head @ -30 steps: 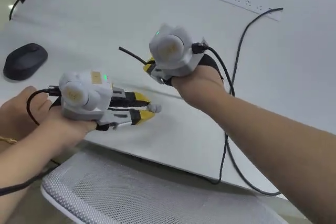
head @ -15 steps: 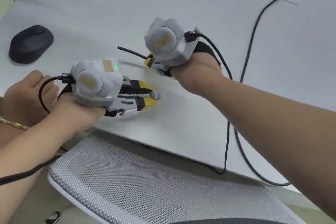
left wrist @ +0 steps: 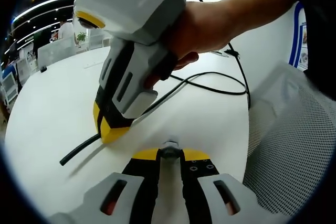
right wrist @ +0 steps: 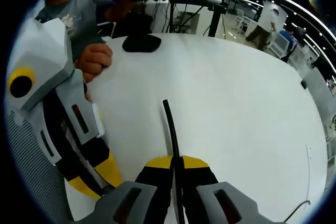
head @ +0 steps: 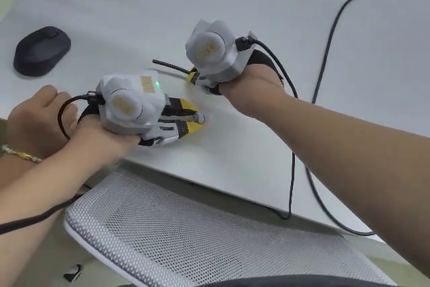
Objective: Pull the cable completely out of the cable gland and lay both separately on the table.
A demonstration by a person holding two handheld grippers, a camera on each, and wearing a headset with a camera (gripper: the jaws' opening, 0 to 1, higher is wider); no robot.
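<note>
Near table (head: 222,159) edge | left tool (left wrist: 169,157) clamps gland (left wrist: 169,148), mostly hidden | right tool (right wrist: 176,162) pinches cable (right wrist: 169,121)

The cable gland (left wrist: 169,148) is mostly covered by the left claw (left wrist: 170,158); only what seems a small grey end is seen. The cable (right wrist: 170,127), pinched in the right claw (right wrist: 176,162), is cut off by the right gripper view's lower edge.
</note>
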